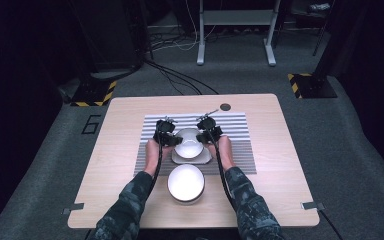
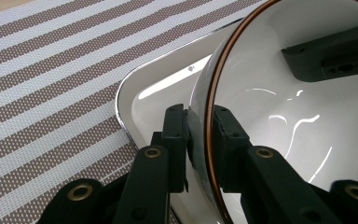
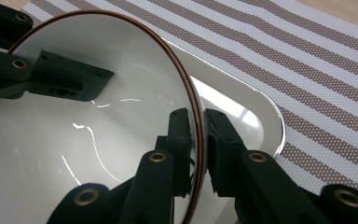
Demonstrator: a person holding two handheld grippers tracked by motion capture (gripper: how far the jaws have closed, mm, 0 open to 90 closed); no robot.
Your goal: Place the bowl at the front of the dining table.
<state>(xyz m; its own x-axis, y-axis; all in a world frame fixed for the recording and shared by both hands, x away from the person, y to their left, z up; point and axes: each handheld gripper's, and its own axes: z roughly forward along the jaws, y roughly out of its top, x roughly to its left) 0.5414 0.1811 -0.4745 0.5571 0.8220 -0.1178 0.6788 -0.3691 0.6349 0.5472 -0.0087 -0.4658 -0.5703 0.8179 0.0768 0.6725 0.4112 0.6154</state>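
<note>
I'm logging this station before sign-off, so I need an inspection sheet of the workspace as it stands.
Surface: wooden table, striped mat on it.
Job's things: white bowl held over a white tray.
Clutter: second bowl near the front edge.
Grippers: left tool and right tool each shut on the held bowl's rim, opposite sides.
Cables: tool cable along the right forearm; loose cables on the floor.
Surroundings: dark carpet, grey stand behind.

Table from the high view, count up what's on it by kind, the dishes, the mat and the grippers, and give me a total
White bowls: 2, the held bowl and the near bowl
White square tray: 1
Striped placemat: 1
Grippers: 2, the left gripper and the right gripper, each clamped on the held bowl's rim
Total: 6
</note>
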